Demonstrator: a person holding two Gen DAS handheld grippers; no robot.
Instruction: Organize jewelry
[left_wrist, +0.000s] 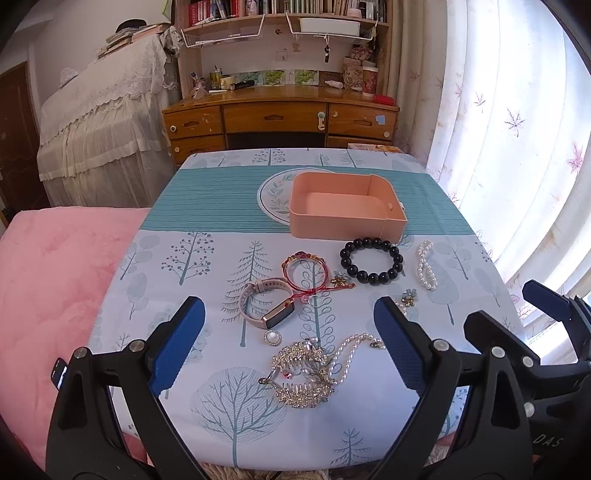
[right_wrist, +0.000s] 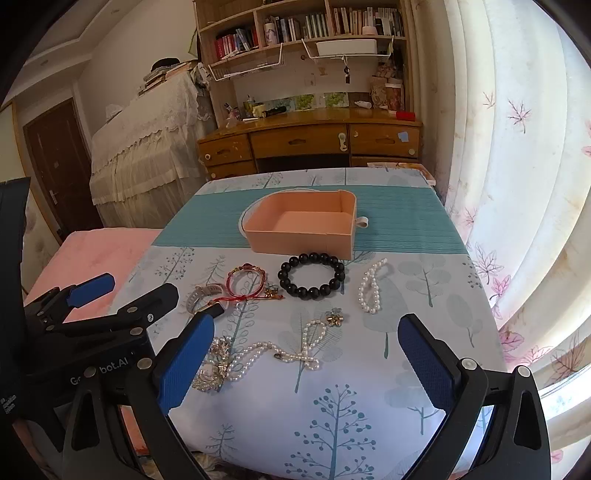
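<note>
Left wrist view: the left gripper hangs released, blue ribbed pads spread wide over a gold rhinestone hair comb tangled with a pearl necklace. Beyond lie a pink-strapped watch, a red cord bracelet, a glossy black bead bracelet and a small pearl bracelet, all loose on the tree-printed cloth of the worktop. A smooth peach plastic box sits behind them, open-topped. The right gripper is likewise released, above bare cloth near the front edge.
</note>
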